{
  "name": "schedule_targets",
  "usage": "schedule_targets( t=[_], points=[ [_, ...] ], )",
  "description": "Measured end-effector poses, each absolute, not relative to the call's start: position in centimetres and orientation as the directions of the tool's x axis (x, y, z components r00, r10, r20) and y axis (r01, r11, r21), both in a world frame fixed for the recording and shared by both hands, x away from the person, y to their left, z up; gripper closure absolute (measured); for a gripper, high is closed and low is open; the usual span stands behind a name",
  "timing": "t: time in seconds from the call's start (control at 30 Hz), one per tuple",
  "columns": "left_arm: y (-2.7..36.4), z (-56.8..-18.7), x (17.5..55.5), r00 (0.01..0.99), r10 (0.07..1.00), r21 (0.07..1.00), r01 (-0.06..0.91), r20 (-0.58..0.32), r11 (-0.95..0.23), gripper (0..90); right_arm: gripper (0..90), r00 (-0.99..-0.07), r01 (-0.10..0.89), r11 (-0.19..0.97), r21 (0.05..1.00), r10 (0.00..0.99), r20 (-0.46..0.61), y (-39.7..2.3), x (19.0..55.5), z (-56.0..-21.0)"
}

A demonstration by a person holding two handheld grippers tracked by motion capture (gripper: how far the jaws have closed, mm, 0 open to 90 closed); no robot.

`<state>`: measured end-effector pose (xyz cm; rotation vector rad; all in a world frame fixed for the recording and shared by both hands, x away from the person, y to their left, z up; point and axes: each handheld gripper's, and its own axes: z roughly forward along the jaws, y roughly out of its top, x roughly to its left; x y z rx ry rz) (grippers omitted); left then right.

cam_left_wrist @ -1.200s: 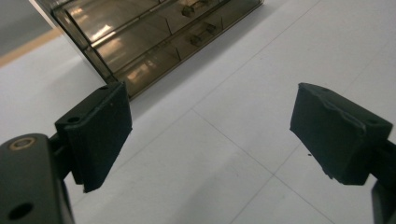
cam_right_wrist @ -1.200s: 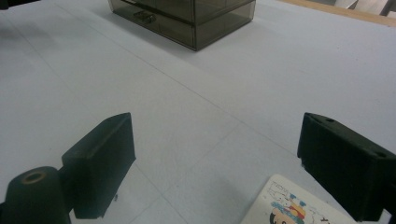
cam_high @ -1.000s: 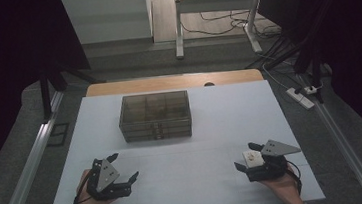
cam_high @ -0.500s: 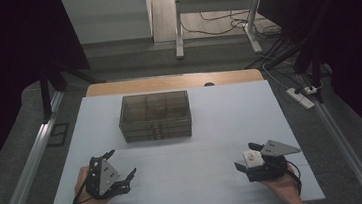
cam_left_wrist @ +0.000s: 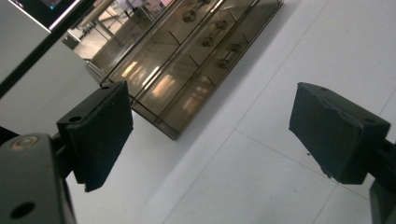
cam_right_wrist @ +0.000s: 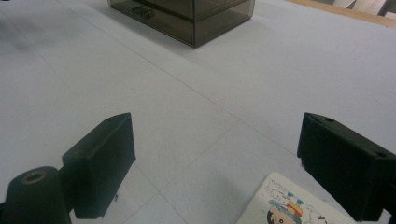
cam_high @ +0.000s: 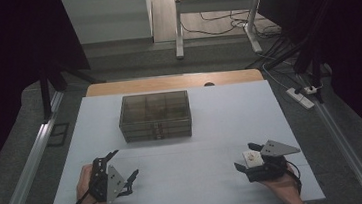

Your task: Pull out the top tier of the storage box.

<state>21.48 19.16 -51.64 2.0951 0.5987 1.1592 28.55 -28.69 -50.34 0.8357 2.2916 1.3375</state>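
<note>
Left gripper (cam_high: pixel 122 176): held in the person's left hand (cam_high: pixel 83 185) near the front left corner of the worktop (cam_high: pixel 221 128); it is seen turned on its side, grey plate facing up and to the right. Its jaws are spread wide and nothing is held between them; in the left gripper view only bare white surface is seen in the gap.

Right gripper (cam_high: pixel 244 158): held in the person's right hand (cam_high: pixel 283 187) near the front right corner of the worktop. Its jaws are spread wide with nothing grasped.

Card (cam_right_wrist: pixel 299 203): a small white card with a coloured cartoon print is seen in the right gripper view, lying low beside the right-hand jaw; whether it is touched by that jaw cannot be told. In the high view a small white patch is seen at the same gripper.

Drawer box (cam_high: pixel 155 115): a smoky, see-through box with small drawers and knobs is set at the middle of the worktop, toward the far edge, well apart from both grippers. Divided compartments are seen through its top in the left gripper view (cam_left_wrist: pixel 187 56).

Worktop: covered in white, with a wooden strip left bare along the far edge.
</note>
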Motion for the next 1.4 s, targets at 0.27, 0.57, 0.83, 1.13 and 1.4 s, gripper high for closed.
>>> schedule_targets(
  t=[0.27,0.57,0.83,1.13,1.4],
  points=[
    [19.15,-51.78,21.66,0.493,0.642,0.72,0.043,0.588,-0.692,12.8,10.8,-0.762,0.312,0.38,0.871,0.647,-0.01,-28.68,28.59,-50.37],
    [18.9,-52.12,21.77,0.46,0.59,0.675,-0.027,0.664,-0.737,8.3,10.8,-0.763,0.311,0.385,0.869,0.646,-0.013,-28.66,28.57,-50.37],
    [18.83,-52.36,22.09,0.463,0.562,0.666,-0.088,0.686,-0.741,7.6,10.8,-0.764,0.311,0.386,0.868,0.646,-0.014,-28.64,28.56,-50.38],
    [18.81,-52.41,22.17,0.423,0.533,0.634,-0.139,0.733,-0.761,11.1,10.8,-0.767,0.309,0.388,0.868,0.642,-0.014,-28.61,28.58,-50.42],
    [18.7,-52.62,22.28,0.425,0.516,0.616,-0.135,0.743,-0.776,9.0,10.8,-0.767,0.306,0.387,0.87,0.641,-0.015,-28.63,28.55,-50.38]
  ],
)
